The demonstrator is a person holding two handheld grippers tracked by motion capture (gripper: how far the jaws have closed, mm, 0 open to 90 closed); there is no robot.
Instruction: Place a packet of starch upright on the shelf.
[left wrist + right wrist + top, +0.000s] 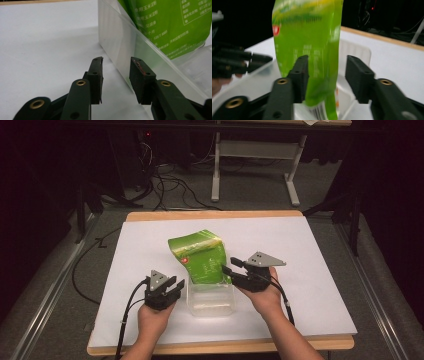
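Note:
A green printed pouch (pixel 200 257) stands tilted in a clear plastic container (pixel 210 302) at the middle of the white board. My left gripper (pixel 176 285) sits just left of the container. In the left gripper view it (pixel 116 61) is open, the container's wall (pixel 120 42) running up beside its right jaw, with the pouch (pixel 170 25) behind that wall. My right gripper (pixel 229 266) reaches the pouch from the right. Its jaws (pixel 327 58) stand open around the pouch's lower part (pixel 312 37), with a gap at the right jaw. The container's rim (pixel 357 53) lies beyond.
A white board (pixel 310 250) covers the wooden table, whose edge (pixel 215 213) shows at the back. Dark cables (pixel 170 185) lie on the floor beyond, next to a white table frame (pixel 216 175). The left gripper's fingers (pixel 259 61) show at the left of the right gripper view.

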